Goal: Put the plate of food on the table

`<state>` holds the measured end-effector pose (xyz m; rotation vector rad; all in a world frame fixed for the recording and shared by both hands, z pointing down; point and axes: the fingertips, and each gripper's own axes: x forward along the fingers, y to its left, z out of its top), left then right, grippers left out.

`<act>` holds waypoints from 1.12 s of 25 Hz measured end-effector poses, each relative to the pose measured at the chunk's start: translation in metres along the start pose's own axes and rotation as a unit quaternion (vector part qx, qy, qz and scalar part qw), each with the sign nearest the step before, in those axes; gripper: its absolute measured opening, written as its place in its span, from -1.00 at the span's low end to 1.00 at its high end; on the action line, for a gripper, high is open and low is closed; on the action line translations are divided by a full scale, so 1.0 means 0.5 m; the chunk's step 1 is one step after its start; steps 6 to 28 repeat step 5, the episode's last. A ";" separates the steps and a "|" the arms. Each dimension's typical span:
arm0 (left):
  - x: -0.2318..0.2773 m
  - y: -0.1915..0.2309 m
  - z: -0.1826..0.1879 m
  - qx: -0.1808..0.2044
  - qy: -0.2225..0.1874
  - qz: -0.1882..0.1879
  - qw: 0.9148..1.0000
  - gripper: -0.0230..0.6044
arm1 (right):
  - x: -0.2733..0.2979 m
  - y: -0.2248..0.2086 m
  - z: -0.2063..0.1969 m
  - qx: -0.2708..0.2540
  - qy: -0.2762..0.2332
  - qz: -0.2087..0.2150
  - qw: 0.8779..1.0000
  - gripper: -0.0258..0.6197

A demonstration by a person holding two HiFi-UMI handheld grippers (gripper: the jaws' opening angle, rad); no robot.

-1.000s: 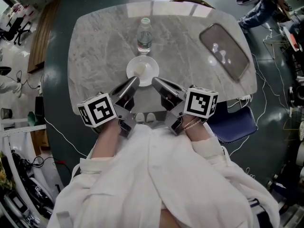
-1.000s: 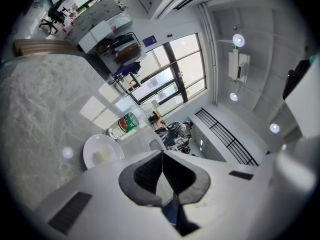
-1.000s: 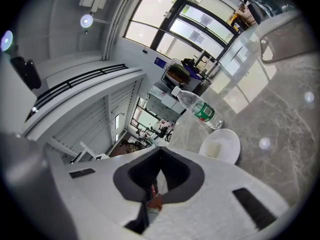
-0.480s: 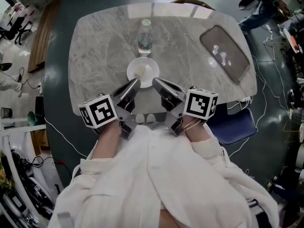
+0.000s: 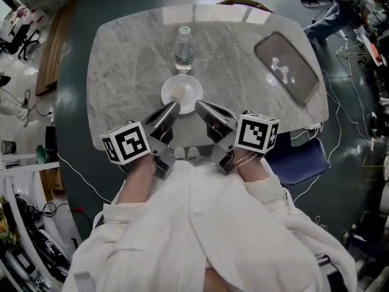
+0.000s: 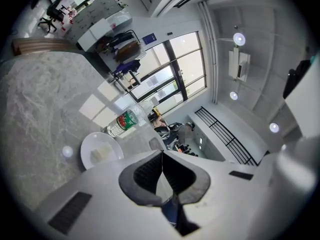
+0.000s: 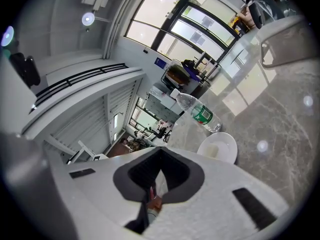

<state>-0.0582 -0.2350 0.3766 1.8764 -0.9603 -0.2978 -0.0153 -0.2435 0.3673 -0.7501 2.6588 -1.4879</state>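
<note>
A small white plate (image 5: 182, 93) with a pale piece of food rests on the grey marble table (image 5: 121, 72), toward its near edge. My left gripper (image 5: 174, 106) points at the plate's near left rim, my right gripper (image 5: 197, 104) at its near right rim. Both sit just short of the plate with jaws shut and nothing between them. In the left gripper view the plate (image 6: 101, 151) lies left of the closed left gripper (image 6: 161, 157). In the right gripper view the plate (image 7: 218, 148) shows to the right of the closed right gripper (image 7: 160, 152).
A clear water bottle (image 5: 184, 48) with a green label stands just behind the plate. A dark oblong tray (image 5: 285, 66) lies at the table's far right. A blue chair seat (image 5: 301, 158) is beside the table's near right corner. Cables run over the dark floor.
</note>
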 end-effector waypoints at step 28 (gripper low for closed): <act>0.004 -0.004 0.000 -0.003 0.003 0.001 1.000 -0.87 | -0.001 0.005 0.004 -0.001 0.003 0.001 1.000 -0.92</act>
